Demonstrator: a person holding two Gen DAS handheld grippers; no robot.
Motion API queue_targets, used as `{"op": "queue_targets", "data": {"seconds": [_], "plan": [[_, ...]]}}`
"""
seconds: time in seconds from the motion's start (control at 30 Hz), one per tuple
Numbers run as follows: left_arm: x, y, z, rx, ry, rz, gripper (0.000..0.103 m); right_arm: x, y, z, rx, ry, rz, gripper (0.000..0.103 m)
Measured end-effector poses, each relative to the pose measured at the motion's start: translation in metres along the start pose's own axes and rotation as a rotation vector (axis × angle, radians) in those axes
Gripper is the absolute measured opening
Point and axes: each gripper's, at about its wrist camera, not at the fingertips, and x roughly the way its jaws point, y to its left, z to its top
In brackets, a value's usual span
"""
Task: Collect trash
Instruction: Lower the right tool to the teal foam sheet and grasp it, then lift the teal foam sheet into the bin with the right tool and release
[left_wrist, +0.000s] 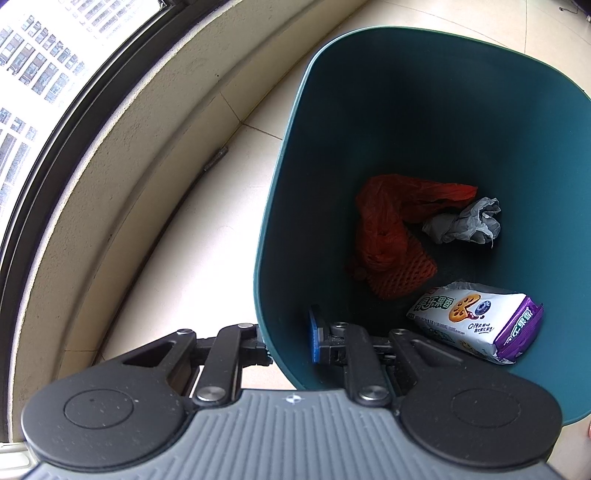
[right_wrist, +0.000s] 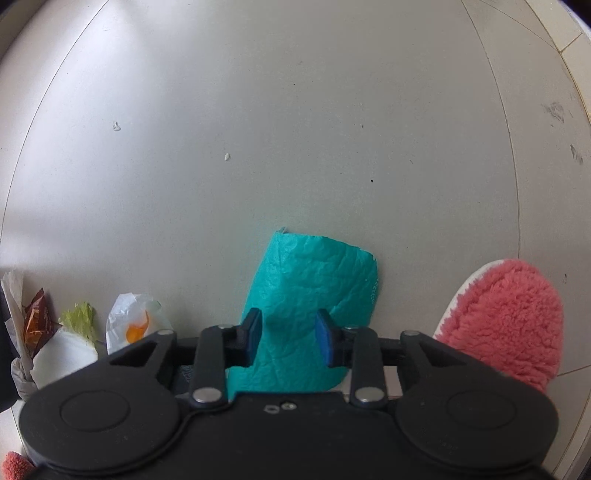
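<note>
In the bin (left_wrist: 424, 110), a snack packet (left_wrist: 476, 325) bore Chinese print I couldn't read. The left gripper (left_wrist: 288, 341) pinched the bin's rim — the right gripper (right_wrist: 288, 338), half spread, straddled a teal wrapper (right_wrist: 314, 280), pad contact unclear.

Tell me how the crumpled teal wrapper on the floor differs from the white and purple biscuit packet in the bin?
The crumpled teal wrapper lies on the pale floor tiles; the white and purple biscuit packet already sits inside the dark teal bin. The wrapper is one plain colour and looks flattened; the packet is printed with biscuit pictures and looks puffy. The wrapper sits between the right gripper's fingers; nothing touches the packet. Both are packaging litter.
</note>
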Motion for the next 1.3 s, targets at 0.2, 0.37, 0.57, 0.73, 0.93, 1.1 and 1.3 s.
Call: {"op": "queue_targets", "data": {"seconds": [0.2,0.37,0.57,0.73,0.93,1.1,1.3], "plan": [[0.000,-0.001,0.000,-0.001,0.003,0.004,0.016,0.009,-0.007,0.003,0.025,0.011,0.004,0.088],[0.000,-0.002,0.002,0.002,0.007,0.009,0.017,0.024,-0.012,0.005,0.067,0.033,0.008,0.087],[0.000,-0.003,0.002,0.006,0.004,0.012,0.017,0.028,-0.009,0.000,0.041,0.022,-0.003,0.069],[-0.001,-0.003,0.002,0.005,0.002,0.010,0.017,0.024,-0.010,-0.006,0.037,0.015,0.004,0.052],[0.001,-0.005,-0.002,0.006,-0.006,0.012,0.017,0.008,-0.012,-0.005,0.020,-0.001,0.002,0.028],[0.001,-0.005,-0.004,0.010,-0.012,0.013,0.017,-0.015,-0.010,0.002,0.007,-0.015,0.000,0.013],[0.000,-0.004,-0.007,0.007,-0.019,0.001,0.017,-0.086,0.025,0.005,-0.174,-0.110,0.052,0.009]]}}
